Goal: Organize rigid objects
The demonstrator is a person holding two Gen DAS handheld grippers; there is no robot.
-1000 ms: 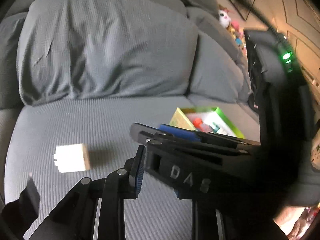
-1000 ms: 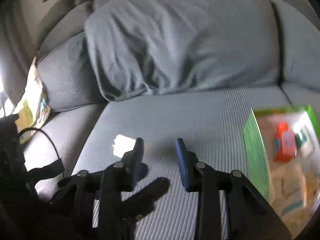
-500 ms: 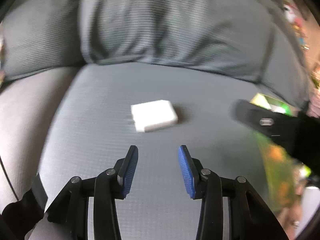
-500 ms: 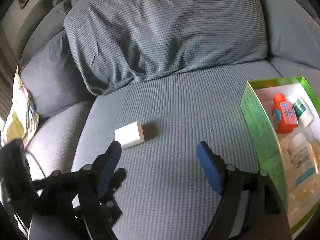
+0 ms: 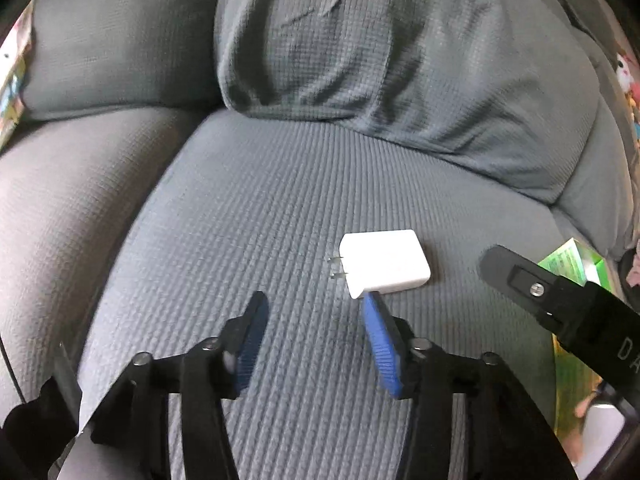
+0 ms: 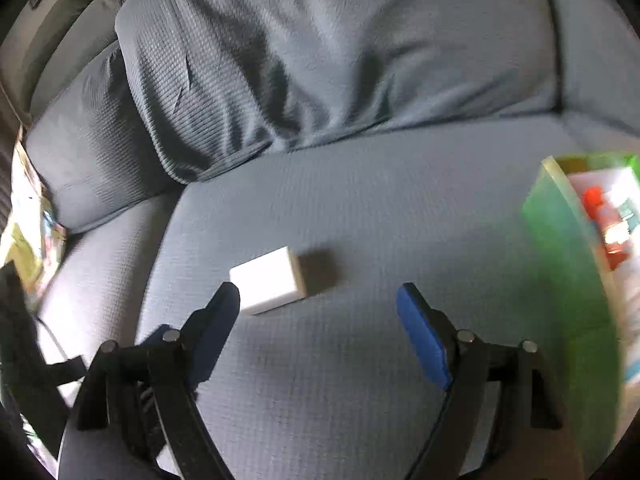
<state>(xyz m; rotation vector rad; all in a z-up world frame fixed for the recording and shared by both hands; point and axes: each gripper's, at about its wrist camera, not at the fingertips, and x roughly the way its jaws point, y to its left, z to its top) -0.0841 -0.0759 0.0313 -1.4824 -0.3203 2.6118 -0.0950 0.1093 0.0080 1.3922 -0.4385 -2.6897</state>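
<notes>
1. Risk, misaligned closure. The white charger point(image 5: 385, 263) lies flat on the grey sofa seat point(image 5: 248, 216), ahead of and to the right of the left gripper point(image 5: 312, 338); its near corner sits just above the tip of that gripper's right blue finger. Closing from here would likely clip the corner and push the charger away instead of bracketing it.
2. Risk, soft support. The cushion probably yields under downward pressure, so the charger may tilt or sink as fingers press in beside it.
3. Risk, prongs. Two metal prongs point(image 5: 335, 267) project from the charger's left face; a finger landing on them would give a poor, slipping hold.
4. Risk, crowding. The right gripper point(image 6: 320, 326) is close on the other side, and part of its black body appears at the right of the left wrist view; both reaching at once could collide.
5. Gripper states. Both stand apart and empty, the right one wider.
6. Position from the right wrist view. The charger point(image 6: 269, 280) lies just beyond the right gripper's left finger, off its centre line. The green box point(image 6: 560, 248), already holding bottles, stands well to the right and is the likely destination.
</notes>
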